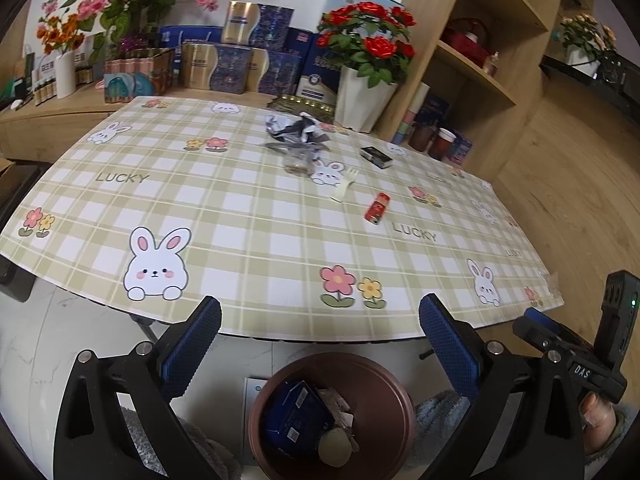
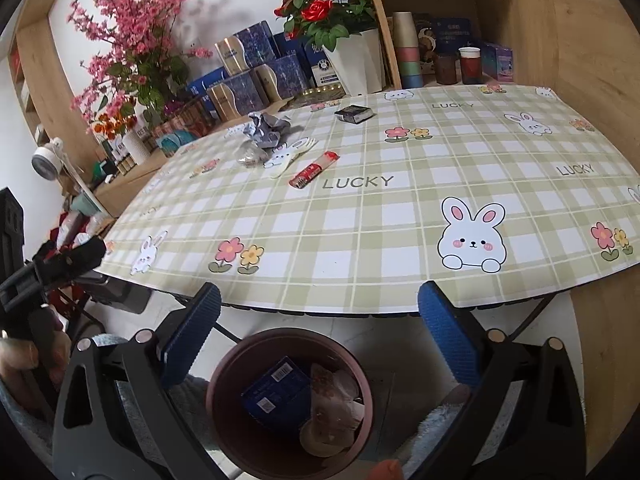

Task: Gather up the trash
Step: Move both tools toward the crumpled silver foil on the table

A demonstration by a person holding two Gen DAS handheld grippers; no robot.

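Trash (image 1: 298,414) sits in the bin (image 1: 384,384) beneath both spread, empty tools (image 1: 320,344) (image 2: 319,338); next likely reach is the red wrapper (image 1: 377,207) on the tabletop (image 1: 248,240).

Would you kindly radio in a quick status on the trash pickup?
Both grippers, left and right, jaws open, empty, over brown bin. Red wrapper, white fork, crumpled foil and black box on table. Path clear.

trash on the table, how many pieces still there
5: crumpled wrapper at the far side, clear bag before it, white plastic fork, red tube, black box farther right. More may hide beneath the wrapper.
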